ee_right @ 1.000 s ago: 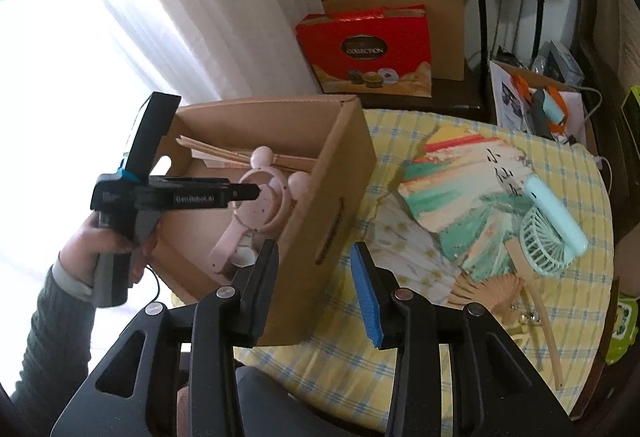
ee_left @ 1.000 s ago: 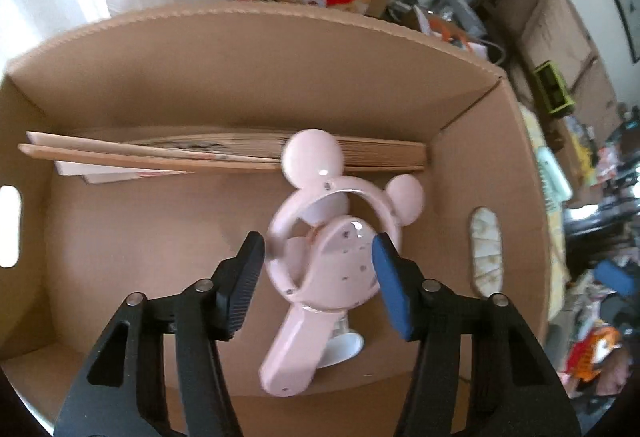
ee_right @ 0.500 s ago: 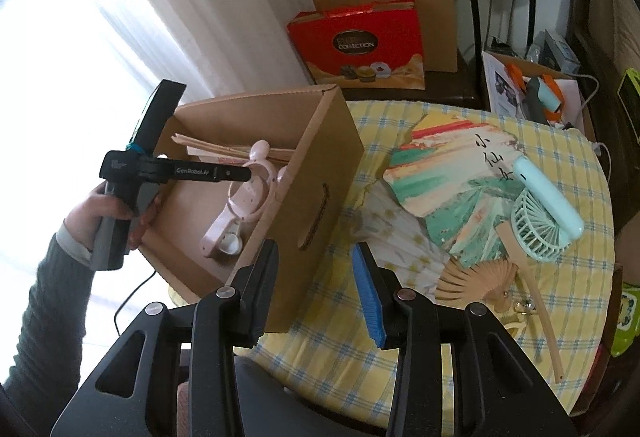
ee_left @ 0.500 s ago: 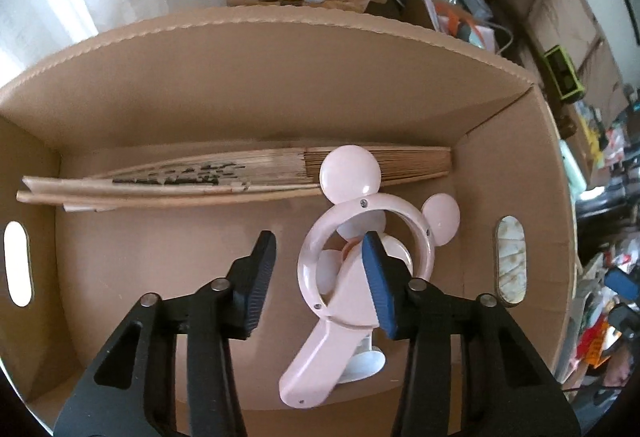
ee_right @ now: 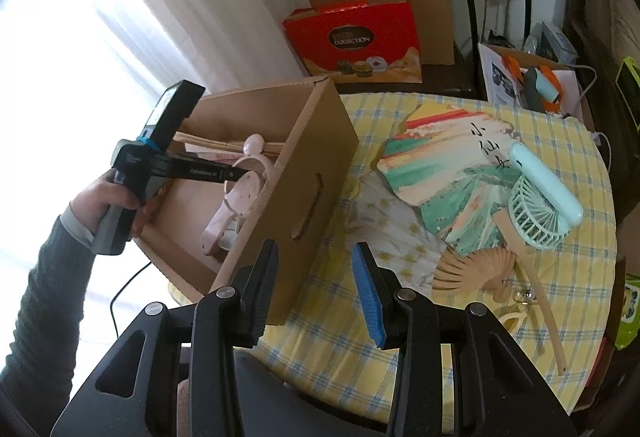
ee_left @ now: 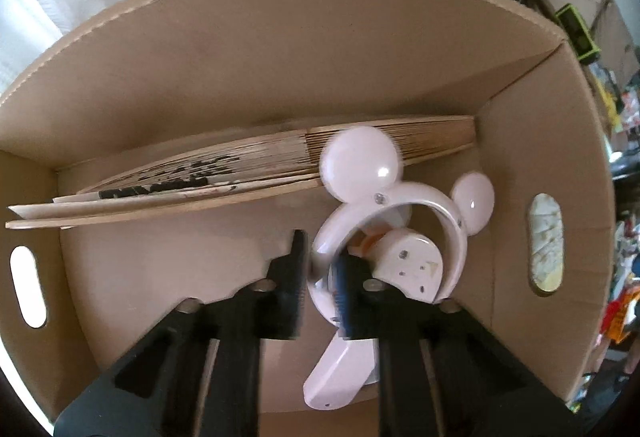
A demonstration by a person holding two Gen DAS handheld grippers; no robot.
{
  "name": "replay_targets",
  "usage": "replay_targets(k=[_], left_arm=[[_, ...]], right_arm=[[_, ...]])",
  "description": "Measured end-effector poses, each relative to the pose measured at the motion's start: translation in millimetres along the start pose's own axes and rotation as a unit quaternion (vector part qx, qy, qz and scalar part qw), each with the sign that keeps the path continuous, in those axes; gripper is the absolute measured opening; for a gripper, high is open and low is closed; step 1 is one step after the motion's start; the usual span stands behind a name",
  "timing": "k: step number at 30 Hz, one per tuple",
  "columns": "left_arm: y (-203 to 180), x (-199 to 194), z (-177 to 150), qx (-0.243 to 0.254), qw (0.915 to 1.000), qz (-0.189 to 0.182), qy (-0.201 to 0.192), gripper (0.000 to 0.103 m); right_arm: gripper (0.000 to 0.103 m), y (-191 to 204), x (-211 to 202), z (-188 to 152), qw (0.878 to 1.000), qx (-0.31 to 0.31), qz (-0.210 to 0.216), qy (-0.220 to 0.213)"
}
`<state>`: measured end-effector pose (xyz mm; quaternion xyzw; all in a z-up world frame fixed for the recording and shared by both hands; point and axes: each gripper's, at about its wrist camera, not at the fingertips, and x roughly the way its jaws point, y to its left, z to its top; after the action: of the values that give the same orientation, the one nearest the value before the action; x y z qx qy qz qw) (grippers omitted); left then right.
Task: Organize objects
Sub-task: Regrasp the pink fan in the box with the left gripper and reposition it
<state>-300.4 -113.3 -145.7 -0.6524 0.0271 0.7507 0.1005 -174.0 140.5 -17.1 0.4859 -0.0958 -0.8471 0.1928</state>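
Note:
A pink handheld fan with round mouse ears [ee_left: 400,237] lies in the cardboard box [ee_left: 280,49], right of centre; it also shows in the right wrist view [ee_right: 240,197]. My left gripper [ee_left: 320,285] is inside the box with its jaws nearly closed on the left rim of the fan's ring. A folded wooden fan [ee_left: 200,177] lies along the box's back wall. My right gripper [ee_right: 316,289] is open and empty, above the table's near edge beside the box [ee_right: 304,173].
On the yellow checked tablecloth [ee_right: 500,357] lie an open striped paper fan [ee_right: 448,165], a mint handheld fan [ee_right: 540,205], a star-patterned fan [ee_right: 388,229] and a small wooden fan [ee_right: 476,265]. Red gift boxes [ee_right: 356,37] stand behind the table.
My left gripper closed from wide open around the fan's body to nearly shut on the ring's left rim. The fan shifted right and tilted. The right gripper barely moved.

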Motion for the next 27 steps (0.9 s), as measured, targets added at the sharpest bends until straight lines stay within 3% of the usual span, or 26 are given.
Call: replay_targets(k=[5,8,14,18,21,24,26,27], left_arm=[[12,-22,-8,-0.038,0.9986,0.022,-0.028,0.01],[9,-41,-14,-0.04,0.9918,0.107,-0.057,0.01],[-21,-45,-23,-0.017,0.9803,0.188,-0.059,0.011],[-49,-41,-25,-0.008,0.9861,0.161,-0.042,0.012],[-78,-34,-25,0.015,0.9852,0.166,-0.041,0.013],[-97,-34,-27,0.021,0.9936,0.108,-0.025,0.016],[-105,-39,-26,0.022,0.993,0.113,-0.026,0.018],[-110,-42,-25,0.027,0.9929,0.112,-0.029,0.024]], right_arm=[[0.04,-5,-1,-1,1.0,0.006,-0.002,0.001],[0.04,-7,-2,-1,1.0,0.01,0.001,-0.001],[0.04,-3,-5,-4,1.0,0.009,0.012,-0.004],[0.04,-2,-9,-7,1.0,0.007,0.015,-0.006],[0.04,-6,-14,-9,1.0,0.012,0.015,-0.01],[0.04,-13,-19,-11,1.0,0.02,0.016,-0.013],[0.04,-18,-21,-12,0.999,0.026,0.015,-0.012],[0.04,-20,-21,-13,0.999,0.027,0.015,-0.011]])
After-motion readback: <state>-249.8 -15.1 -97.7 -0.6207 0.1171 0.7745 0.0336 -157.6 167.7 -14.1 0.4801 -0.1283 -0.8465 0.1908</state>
